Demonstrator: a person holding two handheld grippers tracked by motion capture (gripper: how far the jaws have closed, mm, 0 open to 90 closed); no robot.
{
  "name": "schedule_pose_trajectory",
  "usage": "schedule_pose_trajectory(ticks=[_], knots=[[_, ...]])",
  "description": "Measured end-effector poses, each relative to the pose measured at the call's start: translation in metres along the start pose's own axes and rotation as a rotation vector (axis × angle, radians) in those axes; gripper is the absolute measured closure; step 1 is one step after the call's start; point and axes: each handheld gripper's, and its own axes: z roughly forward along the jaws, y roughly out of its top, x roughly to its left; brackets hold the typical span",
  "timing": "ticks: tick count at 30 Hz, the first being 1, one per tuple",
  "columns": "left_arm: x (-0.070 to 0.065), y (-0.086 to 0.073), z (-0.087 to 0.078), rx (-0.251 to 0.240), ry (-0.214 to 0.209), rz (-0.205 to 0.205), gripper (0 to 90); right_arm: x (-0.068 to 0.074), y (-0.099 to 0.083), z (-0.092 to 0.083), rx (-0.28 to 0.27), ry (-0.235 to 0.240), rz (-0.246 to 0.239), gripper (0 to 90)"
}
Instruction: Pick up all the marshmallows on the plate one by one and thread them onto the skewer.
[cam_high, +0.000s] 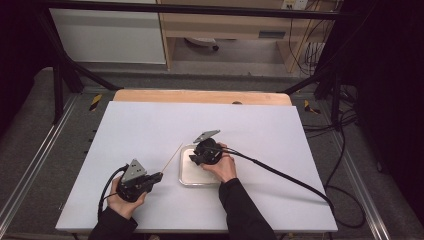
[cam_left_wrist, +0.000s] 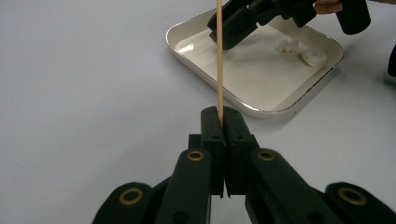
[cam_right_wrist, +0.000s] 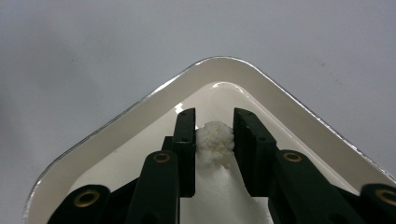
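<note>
Table (cam_high: 150, 130), white, with the tray (cam_high: 186, 176) near your edge, right of centre. Step in hand, as I read it: picking a food piece from the tray to thread onto the skewer.

Your right hand (cam_high: 222, 167) sits over the tray, wrist bent so the right gripper (cam_high: 192, 159) noses down toward the tray's far left corner. In the right gripper view its jaws bracket a crumbly white lump (cam_right_wrist: 215, 142), pads touching its sides or very nearly; call it a light grasp, not yet firm. Lump rests on the tray floor close to that corner. Two more pieces (cam_left_wrist: 301, 50) lie apart on the tray, near its right side in the left gripper view.

Your left hand (cam_high: 122, 200) rests near the table's front edge, left of the tray. Left gripper (cam_left_wrist: 219, 122) is clenched on the skewer (cam_left_wrist: 219, 56), which angles out toward the tray's corner, tip free.

Next move, my judgement: firm the squeeze gently since the lump looks crumbly, lift clear of the rim, then line it up with the skewer tip.
</note>
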Motion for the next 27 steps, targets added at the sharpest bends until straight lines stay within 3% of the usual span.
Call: schedule_pose_trajectory(ticks=[14, 27], knots=[[-0.006, 0.001, 0.003, -0.006, -0.005, 0.016, 88.8, 0.001, -0.005, -0.040, -0.061, 0.055, 0.021, 73.5], [-0.015, 0.002, 0.008, -0.004, -0.025, 0.038, 88.9, -0.011, -0.024, -0.084, -0.188, 0.109, 0.093, 74.4]])
